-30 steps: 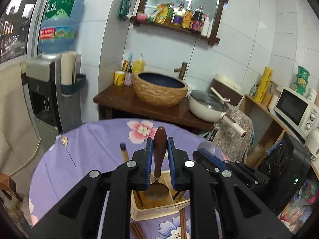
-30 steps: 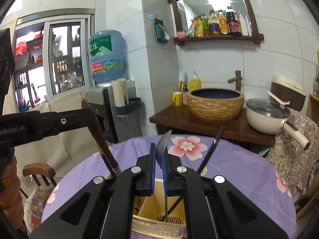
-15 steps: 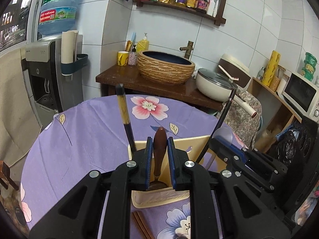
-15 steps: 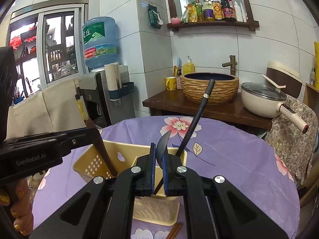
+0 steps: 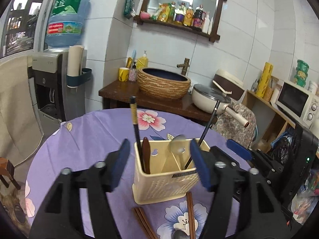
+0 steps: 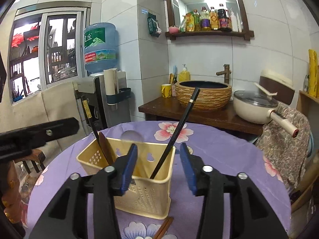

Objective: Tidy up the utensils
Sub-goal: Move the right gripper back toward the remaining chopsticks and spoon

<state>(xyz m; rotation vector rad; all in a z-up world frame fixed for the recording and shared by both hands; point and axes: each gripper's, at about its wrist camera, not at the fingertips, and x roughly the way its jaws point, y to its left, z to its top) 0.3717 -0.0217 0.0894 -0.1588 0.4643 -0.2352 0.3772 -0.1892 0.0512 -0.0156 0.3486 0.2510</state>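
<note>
Both tongs just opened, empty; utensil basket (image 5: 165, 181) ahead; brown chopsticks (image 5: 145, 223) loose beside it on tablecloth (image 5: 89, 137).

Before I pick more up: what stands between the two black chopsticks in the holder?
In the left wrist view, a wooden spoon and a metal spoon stand between the chopsticks, inside the holder.

Left claw (image 5: 159, 165), jaws just opened, frames the utensil basket (image 5: 165, 185) holding the brown spoon (image 5: 146, 157).
</note>
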